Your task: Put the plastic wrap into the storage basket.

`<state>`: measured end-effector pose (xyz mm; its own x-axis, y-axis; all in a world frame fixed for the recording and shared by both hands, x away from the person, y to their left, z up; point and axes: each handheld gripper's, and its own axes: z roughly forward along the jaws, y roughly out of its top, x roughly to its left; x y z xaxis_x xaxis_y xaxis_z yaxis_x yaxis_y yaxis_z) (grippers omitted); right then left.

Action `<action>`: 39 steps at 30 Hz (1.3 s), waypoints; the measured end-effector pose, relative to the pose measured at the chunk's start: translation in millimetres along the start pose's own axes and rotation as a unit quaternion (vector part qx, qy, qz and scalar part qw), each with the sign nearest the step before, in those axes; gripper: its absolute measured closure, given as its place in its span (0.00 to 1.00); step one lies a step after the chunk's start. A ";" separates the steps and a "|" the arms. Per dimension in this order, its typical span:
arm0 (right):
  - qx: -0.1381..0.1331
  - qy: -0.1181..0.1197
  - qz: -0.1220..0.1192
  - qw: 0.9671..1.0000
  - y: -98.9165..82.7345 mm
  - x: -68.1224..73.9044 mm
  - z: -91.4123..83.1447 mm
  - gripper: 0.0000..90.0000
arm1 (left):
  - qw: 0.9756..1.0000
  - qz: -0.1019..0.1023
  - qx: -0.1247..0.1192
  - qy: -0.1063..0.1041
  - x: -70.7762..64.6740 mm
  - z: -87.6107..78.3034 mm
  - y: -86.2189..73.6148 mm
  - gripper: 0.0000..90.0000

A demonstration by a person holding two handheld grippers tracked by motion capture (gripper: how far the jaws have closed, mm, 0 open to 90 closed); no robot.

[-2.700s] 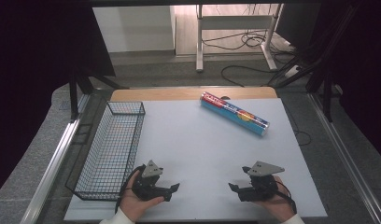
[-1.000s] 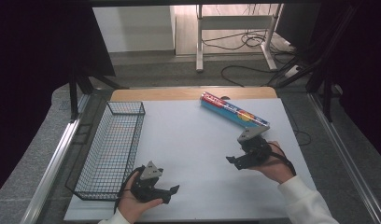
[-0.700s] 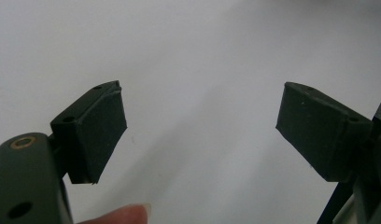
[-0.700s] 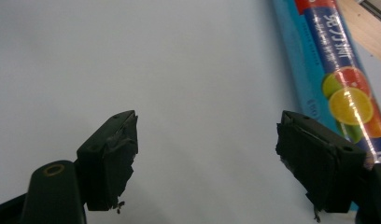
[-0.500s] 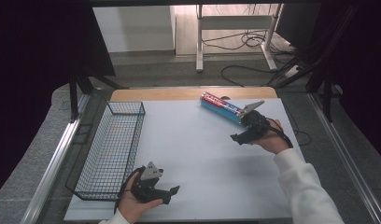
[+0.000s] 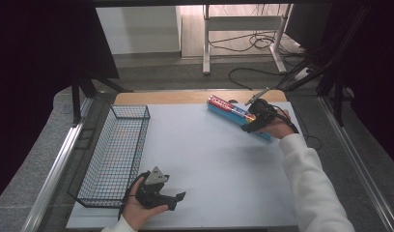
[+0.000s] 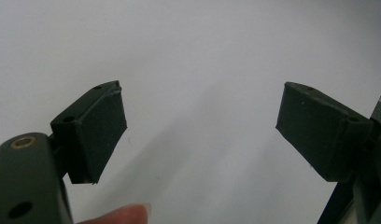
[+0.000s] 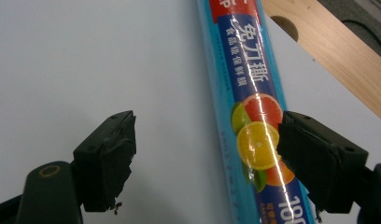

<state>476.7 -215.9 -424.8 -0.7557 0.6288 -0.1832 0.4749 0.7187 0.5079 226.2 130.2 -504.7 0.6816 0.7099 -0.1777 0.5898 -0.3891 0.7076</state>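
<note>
White table (image 6: 209,159), cling-film box (image 6: 233,114) lengthwise diagonal, far-left to near-right, under open, just-widening right claw (image 6: 255,122).

Cling film box (image 8: 254,116): both ends cut off by frame edges in the right gripper view; far end hidden behind the right gripper (image 6: 257,117) in the high view; small print illegible

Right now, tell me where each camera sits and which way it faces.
High view: above the near edge, looking forward and down on the white table; both hands and the white sleeve show.
Left gripper view: on the left gripper, over bare table; open fingers, a fingertip.
Right gripper view: on the right gripper, over the blue cling-film box.
Shared: high and right views show the box.
</note>
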 end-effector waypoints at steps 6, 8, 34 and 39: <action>0.012 0.004 0.012 1.000 3.3 -19.7 21.7 0.22 | 1.000 0.002 0.003 -0.002 -0.3 1.4 0.2 0.18; 0.014 0.005 0.017 1.000 4.1 -22.6 25.1 0.22 | 1.000 0.001 0.003 -0.003 -0.2 1.4 0.2 0.18; 0.102 0.050 0.023 0.993 10.3 -53.0 93.9 0.32 | 1.000 -0.007 0.008 -0.009 6.1 3.7 -0.8 0.18; 0.104 0.052 0.016 0.993 10.8 -53.3 93.8 0.33 | 1.000 -0.007 0.009 -0.010 6.2 4.3 -0.7 0.18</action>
<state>564.4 -213.8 -488.5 -0.7763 0.6258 -0.0755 0.5743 0.7515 0.3248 231.9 132.2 -509.2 0.6814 0.7036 -0.2017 0.6073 -0.3896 0.6924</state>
